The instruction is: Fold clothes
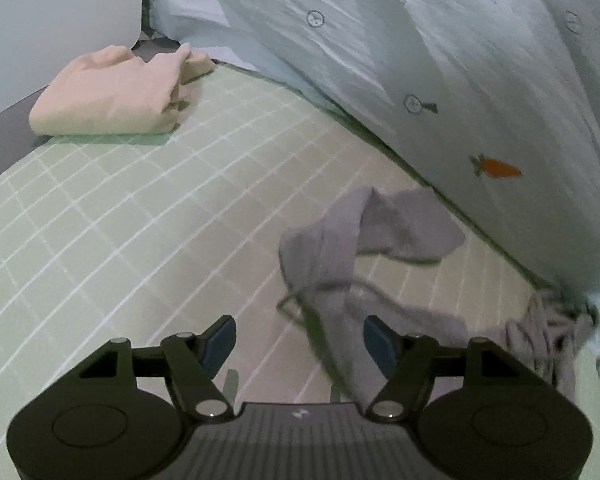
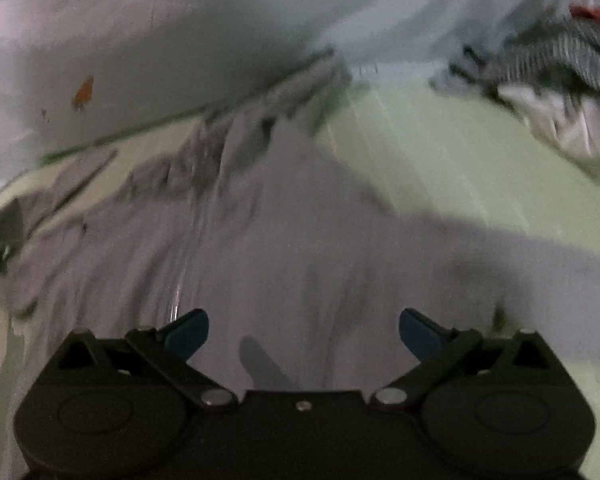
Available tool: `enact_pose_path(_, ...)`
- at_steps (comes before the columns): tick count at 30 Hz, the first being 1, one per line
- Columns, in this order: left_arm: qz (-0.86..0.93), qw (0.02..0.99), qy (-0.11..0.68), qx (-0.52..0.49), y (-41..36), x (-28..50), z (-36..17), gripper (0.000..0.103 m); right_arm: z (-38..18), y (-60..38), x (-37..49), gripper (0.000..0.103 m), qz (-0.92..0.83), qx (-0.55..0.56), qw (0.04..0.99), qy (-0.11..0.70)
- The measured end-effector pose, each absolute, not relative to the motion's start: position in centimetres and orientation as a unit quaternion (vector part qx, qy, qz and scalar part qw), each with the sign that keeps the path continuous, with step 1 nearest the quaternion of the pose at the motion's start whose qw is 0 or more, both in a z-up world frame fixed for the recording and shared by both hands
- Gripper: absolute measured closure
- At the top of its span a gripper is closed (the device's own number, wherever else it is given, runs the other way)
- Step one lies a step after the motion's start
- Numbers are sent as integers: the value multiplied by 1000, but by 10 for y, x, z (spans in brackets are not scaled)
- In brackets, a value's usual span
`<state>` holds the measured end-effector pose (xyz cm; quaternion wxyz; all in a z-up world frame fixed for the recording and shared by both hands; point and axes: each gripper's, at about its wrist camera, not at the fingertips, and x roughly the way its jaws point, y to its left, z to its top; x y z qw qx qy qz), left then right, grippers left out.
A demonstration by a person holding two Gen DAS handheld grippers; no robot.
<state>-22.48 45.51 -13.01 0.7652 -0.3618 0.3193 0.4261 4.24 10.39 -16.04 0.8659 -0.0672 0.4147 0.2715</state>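
A grey garment (image 1: 340,264) lies crumpled on the green checked bed sheet (image 1: 140,208), part of it lifted and blurred. My left gripper (image 1: 299,340) is open just above its near edge, with cloth running past the right finger (image 1: 380,344). In the right wrist view the same grey garment (image 2: 284,240) spreads below my right gripper (image 2: 303,332), which is open and empty. That view is motion-blurred. A folded peach garment (image 1: 108,92) lies at the far left of the bed.
A white duvet with a carrot print (image 1: 440,80) is bunched along the far side of the bed, and shows in the right wrist view (image 2: 120,60). A pile of striped and white clothes (image 2: 560,88) sits at the far right. A white wall (image 1: 52,20) stands behind the bed.
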Motion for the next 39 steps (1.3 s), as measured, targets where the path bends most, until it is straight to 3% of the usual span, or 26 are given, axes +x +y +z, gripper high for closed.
enact_pose_path(4, 410, 774, 331, -351, 456, -242, -127, 28, -182, 95, 9, 0, 253, -74, 868, 420)
enact_pose_path(13, 361, 823, 317, -302, 508, -237, -111, 28, -198, 108, -1, 0, 191, -83, 916, 343)
enact_pose_path(23, 308, 810, 347, -358, 576, -164, -158, 28, -202, 109, 0, 0, 183, -77, 922, 331)
enact_pose_path(24, 306, 810, 348, -359, 578, -161, -161, 31, -202, 109, 0, 0, 182, -76, 923, 331)
enact_pose_path(26, 314, 809, 352, -351, 576, -159, -165, 58, -201, 110, 0, 0, 181, -76, 923, 331)
enact_pose_path(27, 321, 807, 353, -347, 576, -160, -166, 80, -201, 110, 0, 0, 181, -76, 923, 331)
enact_pose_path(28, 329, 805, 350, -349, 575, -163, -166, 91, -201, 110, 0, 0, 181, -76, 923, 331)
enact_pose_path(35, 413, 772, 277, -396, 550, -250, -140, 92, -202, 110, 0, 0, 181, -75, 923, 331)
enact_pose_path(39, 444, 737, 304, -410, 515, -296, -149, 89, -202, 109, 0, 0, 182, -75, 923, 331)
